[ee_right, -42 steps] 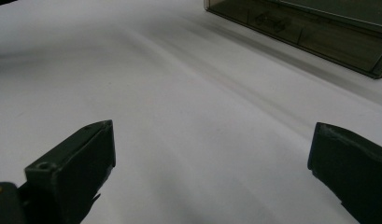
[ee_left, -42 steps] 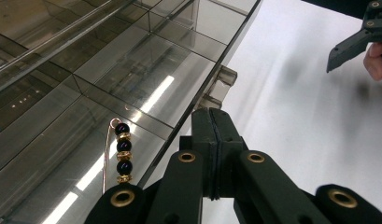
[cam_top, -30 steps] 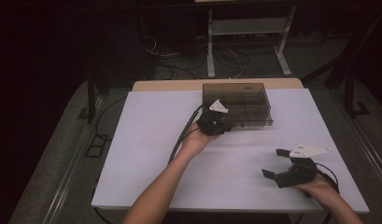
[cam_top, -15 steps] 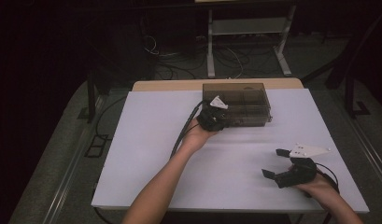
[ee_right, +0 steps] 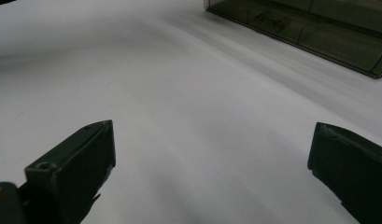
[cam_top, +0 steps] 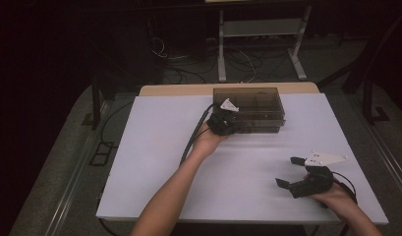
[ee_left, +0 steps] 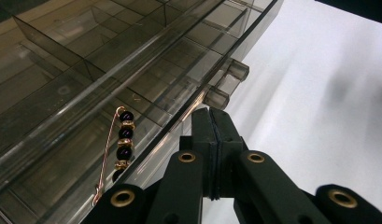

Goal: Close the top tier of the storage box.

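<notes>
A smoky clear compartment box [cam_top: 252, 101] stands at the back of the white table [cam_top: 149, 162]. My left gripper [cam_top: 230, 123] is at the box's front left edge, jaws shut tight together. In the left gripper view its closed tips [ee_left: 212, 113] sit just below the lid's edge, beside the two clear latch tabs [ee_left: 228, 81]. A gold pin with dark beads [ee_left: 123, 140] lies in a compartment of the box [ee_left: 109, 56]. My right gripper [cam_top: 288, 171] rests low at the table's front right, open, with nothing between its jaws [ee_right: 212, 154].
The box's front wall [ee_right: 314, 32] lies far ahead in the right gripper view. Behind the table are a white metal stand [cam_top: 260, 44] and loose cables [cam_top: 188, 59] on the floor. Dark floor surrounds the table.
My left gripper has edged a little toward the box's front edge. The right gripper has stayed where it was.
</notes>
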{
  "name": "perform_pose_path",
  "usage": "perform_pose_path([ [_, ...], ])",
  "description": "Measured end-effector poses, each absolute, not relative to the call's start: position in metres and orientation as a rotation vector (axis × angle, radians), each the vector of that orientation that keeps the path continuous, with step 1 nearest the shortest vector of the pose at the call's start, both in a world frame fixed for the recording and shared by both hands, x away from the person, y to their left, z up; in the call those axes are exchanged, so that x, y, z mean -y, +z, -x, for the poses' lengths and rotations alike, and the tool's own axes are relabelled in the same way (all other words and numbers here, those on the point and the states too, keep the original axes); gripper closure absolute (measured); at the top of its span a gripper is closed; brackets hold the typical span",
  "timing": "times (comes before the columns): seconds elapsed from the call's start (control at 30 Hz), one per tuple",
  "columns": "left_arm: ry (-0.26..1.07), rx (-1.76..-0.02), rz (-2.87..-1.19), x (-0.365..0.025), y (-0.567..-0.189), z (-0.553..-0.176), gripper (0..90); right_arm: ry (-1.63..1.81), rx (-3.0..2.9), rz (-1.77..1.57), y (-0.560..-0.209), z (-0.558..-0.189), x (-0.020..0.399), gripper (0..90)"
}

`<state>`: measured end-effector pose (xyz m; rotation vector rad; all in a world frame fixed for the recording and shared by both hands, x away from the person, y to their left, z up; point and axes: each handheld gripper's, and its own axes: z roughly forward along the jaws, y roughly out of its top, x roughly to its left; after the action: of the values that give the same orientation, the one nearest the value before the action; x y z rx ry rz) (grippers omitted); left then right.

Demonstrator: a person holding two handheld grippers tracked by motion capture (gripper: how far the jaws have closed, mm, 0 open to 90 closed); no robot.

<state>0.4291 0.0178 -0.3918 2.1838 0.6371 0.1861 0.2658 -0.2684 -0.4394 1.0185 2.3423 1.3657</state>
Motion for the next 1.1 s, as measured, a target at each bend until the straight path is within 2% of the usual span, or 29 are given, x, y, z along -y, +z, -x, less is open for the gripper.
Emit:
perform_pose_path([
  [1.1, 0.2, -0.683, -2.168, -0.014, -0.394, -0.448, 89.1, 1.371, -2.341, -1.019, -0.44, -0.266, 0.269, 0.3],
])
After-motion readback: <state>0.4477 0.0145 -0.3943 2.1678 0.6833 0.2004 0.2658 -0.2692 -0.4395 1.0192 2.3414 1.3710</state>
